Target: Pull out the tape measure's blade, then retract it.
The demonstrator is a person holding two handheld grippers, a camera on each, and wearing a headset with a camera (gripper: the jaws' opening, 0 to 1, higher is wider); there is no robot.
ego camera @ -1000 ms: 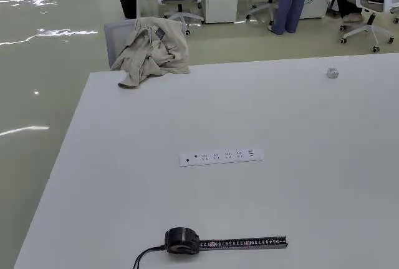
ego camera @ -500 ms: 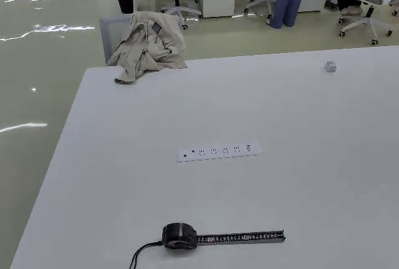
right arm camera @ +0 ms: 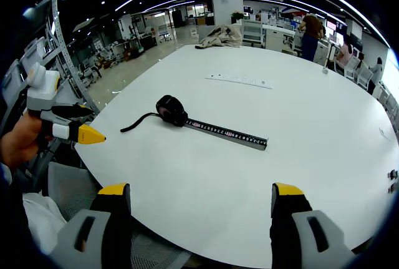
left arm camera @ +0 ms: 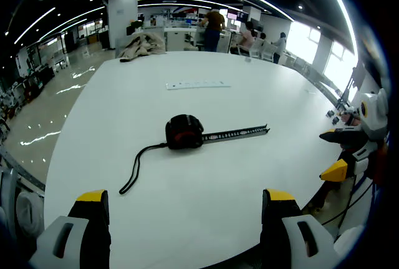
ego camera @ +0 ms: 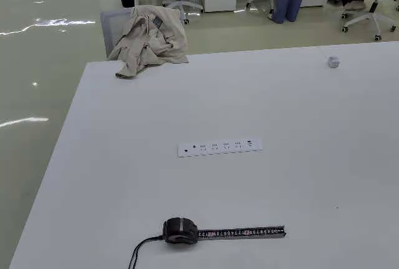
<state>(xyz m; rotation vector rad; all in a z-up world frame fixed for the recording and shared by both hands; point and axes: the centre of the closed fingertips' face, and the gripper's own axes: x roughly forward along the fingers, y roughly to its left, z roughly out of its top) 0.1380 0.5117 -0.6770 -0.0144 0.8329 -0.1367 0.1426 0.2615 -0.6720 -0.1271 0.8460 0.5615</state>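
Hovering before the table (left arm camera: 187, 216), left gripper (left arm camera: 185, 196) and right gripper (right arm camera: 201, 189), fingers (left arm camera: 93, 198) spread wide, empty, tape measure (left arm camera: 184, 132) ahead.

matt table (ego camera: 124, 156), cloth jacket (ego camera: 147, 39), plastic tape measure (ego camera: 180, 230)

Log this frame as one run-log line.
tape measure: on table, untouched | blade: extended, flat | left gripper: open, off tape | right gripper: open, off tape
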